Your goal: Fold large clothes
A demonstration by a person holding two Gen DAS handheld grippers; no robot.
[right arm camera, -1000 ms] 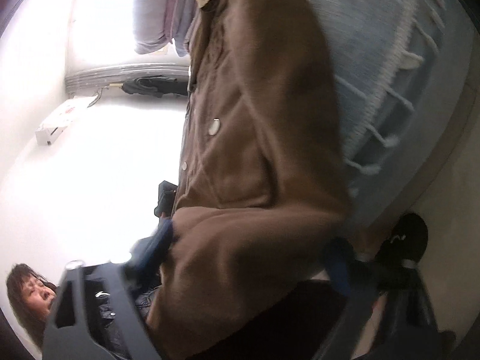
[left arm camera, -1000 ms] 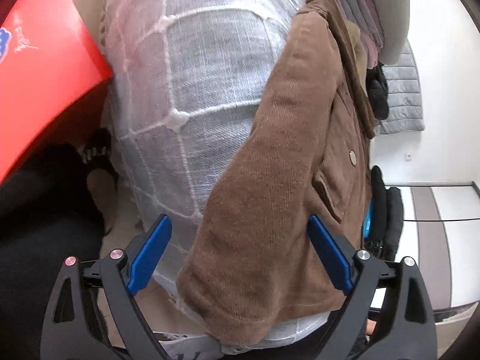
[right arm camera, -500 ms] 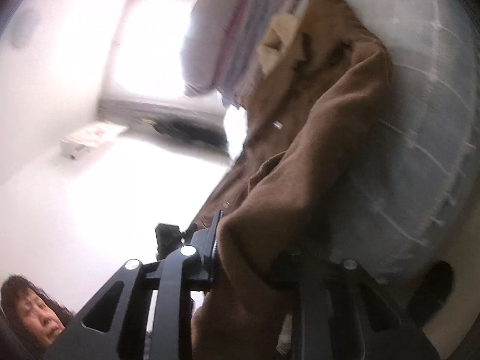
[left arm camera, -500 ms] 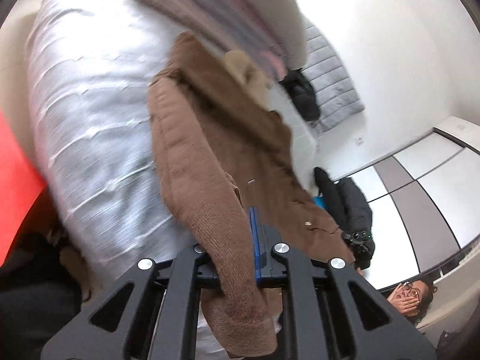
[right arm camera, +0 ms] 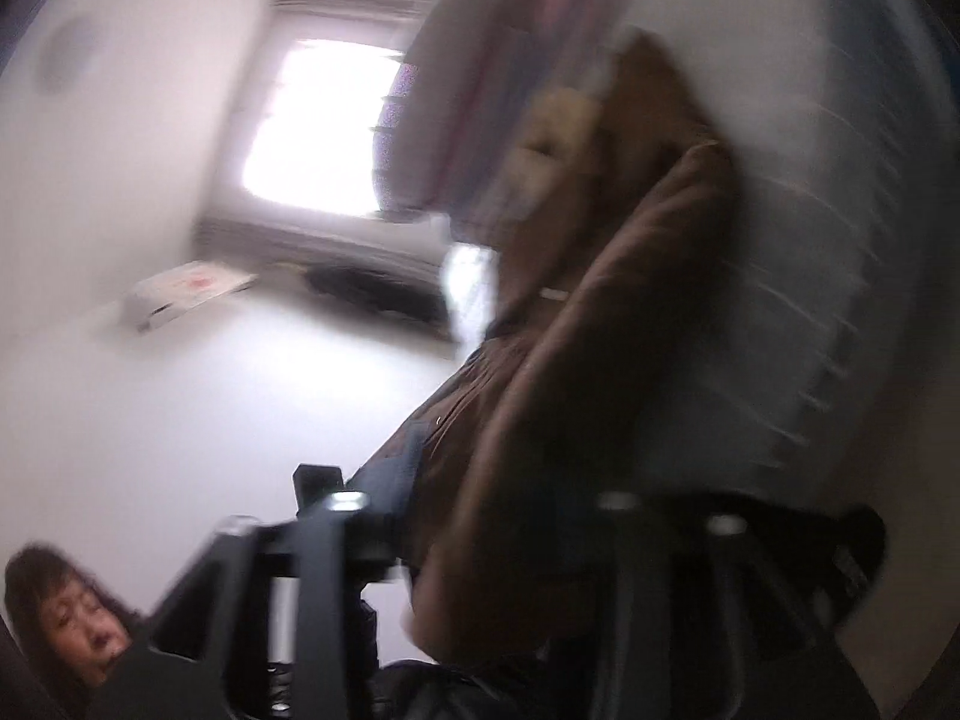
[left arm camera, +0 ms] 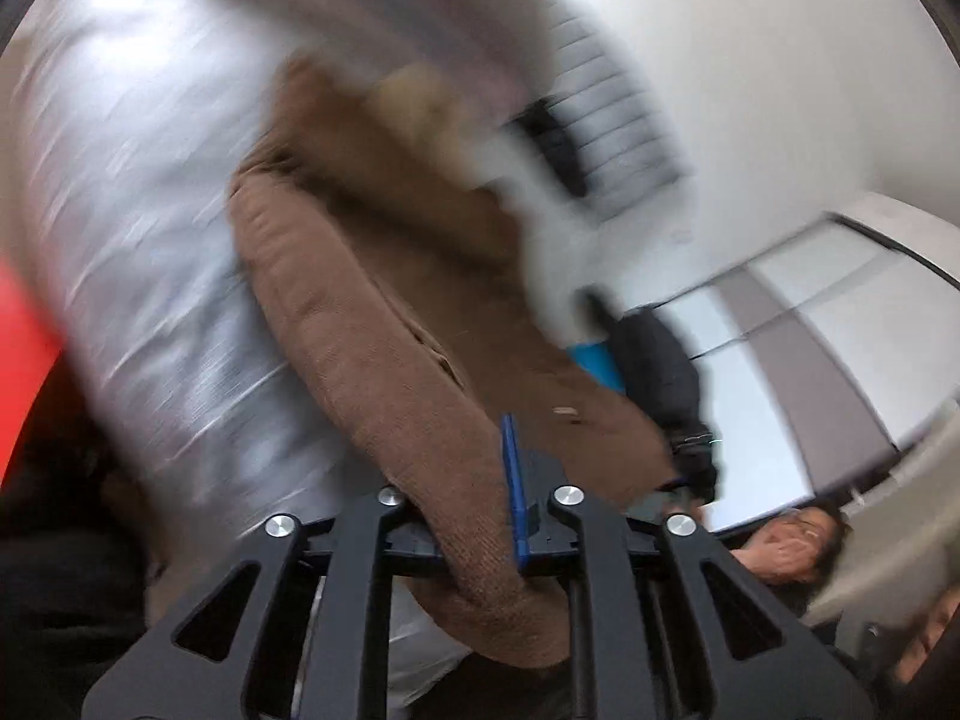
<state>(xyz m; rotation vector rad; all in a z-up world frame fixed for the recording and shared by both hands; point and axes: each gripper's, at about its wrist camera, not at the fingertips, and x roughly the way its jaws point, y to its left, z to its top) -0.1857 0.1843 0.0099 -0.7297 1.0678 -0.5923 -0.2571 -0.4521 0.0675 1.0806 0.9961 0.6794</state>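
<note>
Although the left wrist view is smeared with motion, the left gripper (left arm camera: 480,516) plainly has a thick fold of the brown jacket (left arm camera: 372,324) between its jaws; they are easing apart a little, yet the blue pad (left arm camera: 513,492) still presses against the corduroy. From there the jacket stretches away across the grey-white bedspread (left arm camera: 138,228), its pale collar lining (left arm camera: 414,102) at the far end beside a blurred stack of folded clothes (left arm camera: 420,18). A red shape (left arm camera: 21,336) sits at the left edge, dark bags (left arm camera: 666,378) stand against the white wall, and a person (left arm camera: 792,546) shows low on the right.

In the right wrist view, more blurred still, the right gripper (right arm camera: 480,534) has its jaws opening, with the jacket (right arm camera: 576,396) bunched between them; I cannot tell whether the pads still press on the cloth. The jacket runs up along the bedspread (right arm camera: 810,228) towards the same stack of clothes (right arm camera: 480,90). A bright window (right arm camera: 324,120) glows behind, and a second person (right arm camera: 66,618) appears in the bottom left corner.
</note>
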